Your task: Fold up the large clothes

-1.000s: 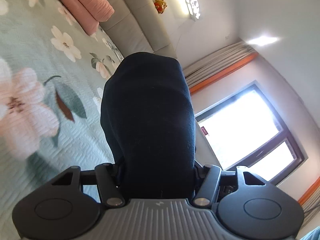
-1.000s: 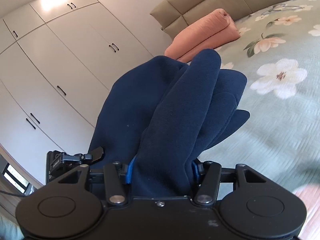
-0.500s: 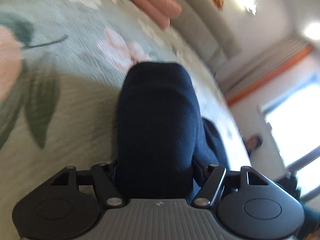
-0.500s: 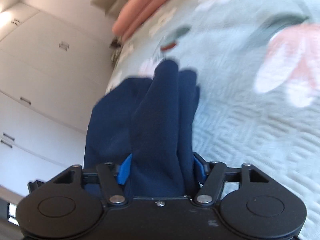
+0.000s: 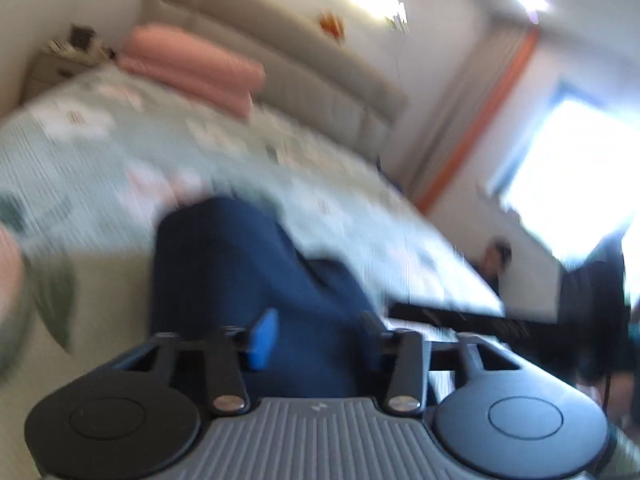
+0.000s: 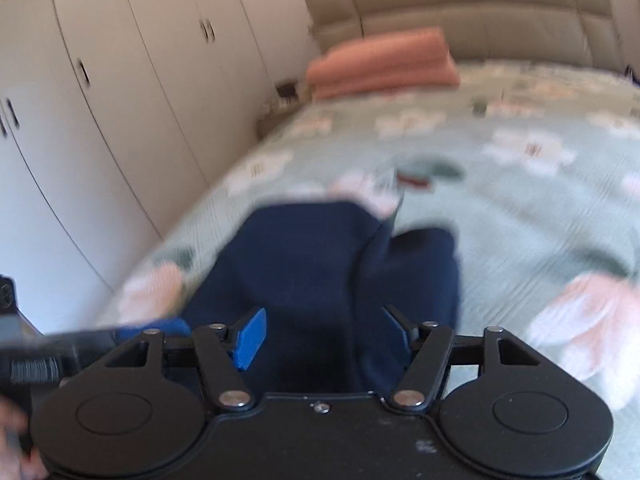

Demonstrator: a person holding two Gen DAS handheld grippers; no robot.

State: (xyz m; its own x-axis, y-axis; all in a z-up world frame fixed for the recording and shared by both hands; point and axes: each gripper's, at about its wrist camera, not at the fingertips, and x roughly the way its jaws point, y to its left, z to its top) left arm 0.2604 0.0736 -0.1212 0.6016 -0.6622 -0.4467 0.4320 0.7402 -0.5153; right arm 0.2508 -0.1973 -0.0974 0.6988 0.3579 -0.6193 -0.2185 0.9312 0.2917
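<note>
The dark blue garment (image 5: 240,272) is judged to be soft, thick and fleece-like, fairly light for its bulk and not slippery; it can be expected to sag and bunch wherever it is unsupported. It is best taken by an edge or corner, with both grippers kept well apart so that a clean fold line is formed.

In the left wrist view, the left gripper (image 5: 316,336) is seen angled downward toward the floral bed (image 5: 72,168), with the garment bunched between its blue pads (image 5: 262,336). Its jaws are closing, narrow, and the cloth appears to be pinched, though blur prevents certainty about the far pad.

In the right wrist view, the right gripper (image 6: 324,332) is likewise tilted down over the bed (image 6: 520,216), the garment (image 6: 320,260) lying on the cover and running back between its fingers. Its jaws are closing from a fairly wide stance; a gap is seen beside the left pad (image 6: 250,338), so no firm grip is shown. A folded pink blanket (image 6: 380,64) is seen by the headboard.
</note>
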